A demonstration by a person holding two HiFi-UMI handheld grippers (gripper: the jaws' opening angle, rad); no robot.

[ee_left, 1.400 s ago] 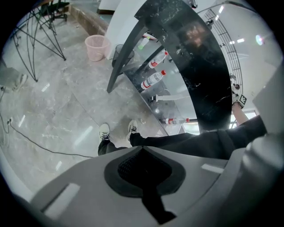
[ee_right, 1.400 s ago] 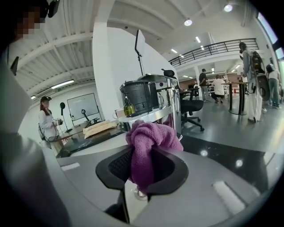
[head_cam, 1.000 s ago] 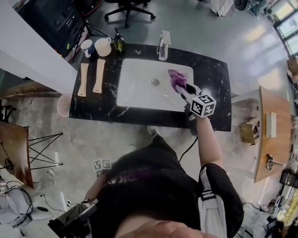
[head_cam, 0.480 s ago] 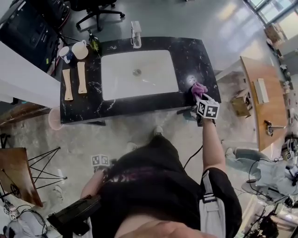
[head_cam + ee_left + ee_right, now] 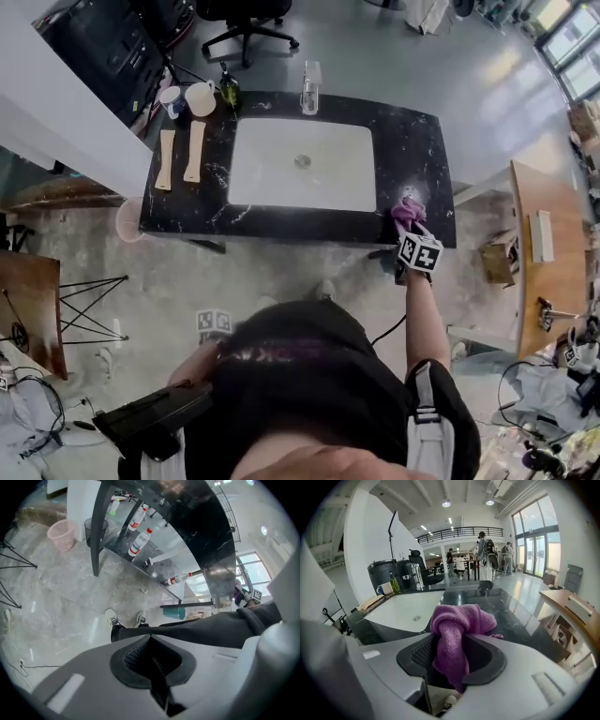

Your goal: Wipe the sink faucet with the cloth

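Step in hand: no wiping at this moment; it looks like the cloth is being set down on the countertop, which I take for the task's closing step.
Right gripper: the right gripper [image 5: 450, 641] is at the front right corner of the black marble countertop [image 5: 412, 150]. Its jaws have just been opening and stand spread, with the cloth between them.
Cloth: the purple cloth [image 5: 459, 620] is bunched on the counter just past the jaw tips. One tail hangs down through the gap, lying loosely against the pads rather than being squeezed.
Faucet: the sink faucet [image 5: 310, 86] stands at the far rim of the white basin [image 5: 281, 159], well apart from the cloth.
Left gripper: the left gripper [image 5: 150, 641] is low at the person's side and points at the floor, its jaws pressed together on nothing.
Next move: likely a straight pull back with the jaws wide, so the tail slips free and the cloth is not dragged over the counter's edge.
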